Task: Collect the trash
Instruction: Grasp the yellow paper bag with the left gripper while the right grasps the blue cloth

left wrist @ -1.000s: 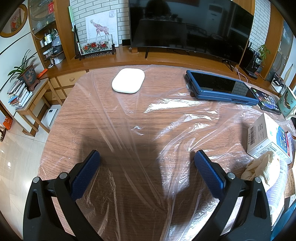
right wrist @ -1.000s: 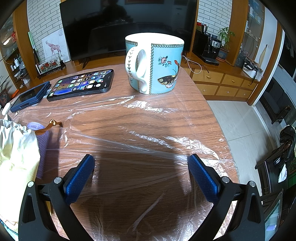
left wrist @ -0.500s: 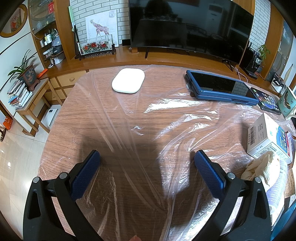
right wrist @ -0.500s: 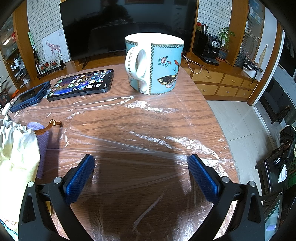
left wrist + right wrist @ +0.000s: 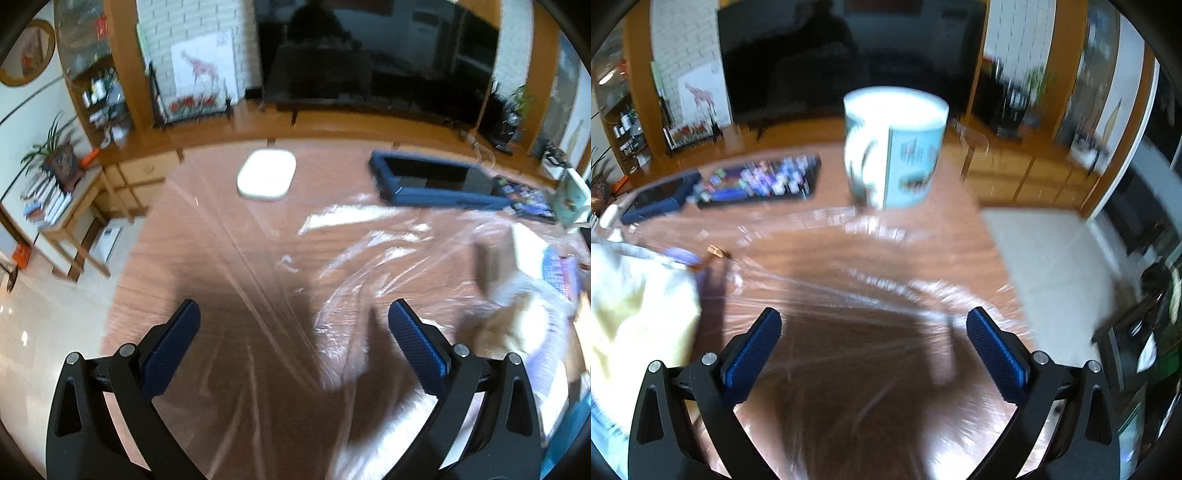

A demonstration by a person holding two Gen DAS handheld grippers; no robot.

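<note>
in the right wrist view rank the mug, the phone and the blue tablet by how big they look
As they look in that view, largest first:
1. mug, though it stands nearest the camera of the three, which inflates it
2. phone
3. blue tablet, farthest off at the left edge and only partly in view, so its true size is unsure

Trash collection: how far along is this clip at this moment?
Nothing looks collected yet. Both the left gripper and the right gripper have open, empty jaws above the plastic-covered table. The crumpled tissue lies untouched beside the white box. Both views are motion-blurred. Left: grasp the tissue and bin it.
</note>
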